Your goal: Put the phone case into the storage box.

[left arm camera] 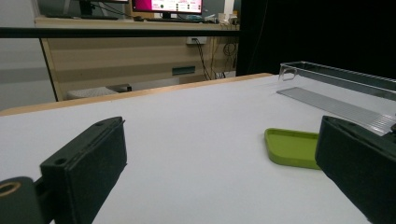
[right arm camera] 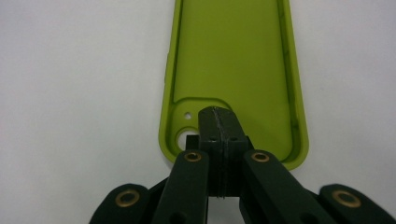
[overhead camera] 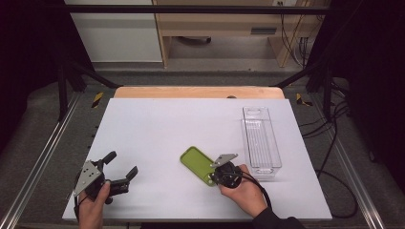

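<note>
wooden desk [overhead camera: 224,21] (grey floor [overhead camera: 47,105])

Matt green rubbery phone case [right arm camera: 233,60]; glossy clear plastic bin [overhead camera: 260,138].

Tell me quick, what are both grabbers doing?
Left gripper: open, holding nothing.
Right gripper: shut, empty, tips over the green phone case.

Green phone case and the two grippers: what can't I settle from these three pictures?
- Green phone case: right gripper view cuts off its far end; the right gripper, shut, covers part of its camera-hole end, so contact cannot be told.
- High view: the same gripper hides the case's near corner.
- Left gripper view: the open left gripper has one jaw covering the case's right end.
- Clear bin: contents, if any, too faint.
</note>
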Tool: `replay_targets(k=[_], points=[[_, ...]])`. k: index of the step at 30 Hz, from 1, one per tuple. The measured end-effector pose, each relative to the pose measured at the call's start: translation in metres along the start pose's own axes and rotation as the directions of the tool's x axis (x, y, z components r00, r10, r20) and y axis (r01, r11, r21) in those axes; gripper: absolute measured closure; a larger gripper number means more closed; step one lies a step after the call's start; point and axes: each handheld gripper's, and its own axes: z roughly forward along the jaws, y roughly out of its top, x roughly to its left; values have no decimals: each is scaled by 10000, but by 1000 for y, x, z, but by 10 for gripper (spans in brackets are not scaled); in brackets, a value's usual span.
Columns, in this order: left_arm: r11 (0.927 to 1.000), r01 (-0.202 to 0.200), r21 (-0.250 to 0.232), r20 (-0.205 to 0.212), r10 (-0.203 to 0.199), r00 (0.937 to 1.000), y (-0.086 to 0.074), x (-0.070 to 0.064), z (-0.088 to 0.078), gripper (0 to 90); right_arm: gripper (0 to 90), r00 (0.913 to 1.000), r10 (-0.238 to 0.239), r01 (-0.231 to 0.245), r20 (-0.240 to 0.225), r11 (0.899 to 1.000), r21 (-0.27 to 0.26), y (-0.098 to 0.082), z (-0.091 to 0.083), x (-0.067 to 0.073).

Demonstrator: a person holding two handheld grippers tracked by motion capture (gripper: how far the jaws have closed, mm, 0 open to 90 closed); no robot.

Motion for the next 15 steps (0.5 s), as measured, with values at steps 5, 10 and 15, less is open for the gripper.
replay_targets(k=[5,10,15], points=[[10000,-42,43,17,42,10000,0,-1,0,16,822,10000,-86,86,-24,9998,-173,-4,-4,1],[9999,-98,89,80,97,9999,0,-2,1,16,494,9992,52,-23,406,9973,-731,1,-10,-2],[9999,-124,88,99,123,9999,0,-2,1,16,193,9980,341,-298,535,9964,-791,6,-9,-3]])
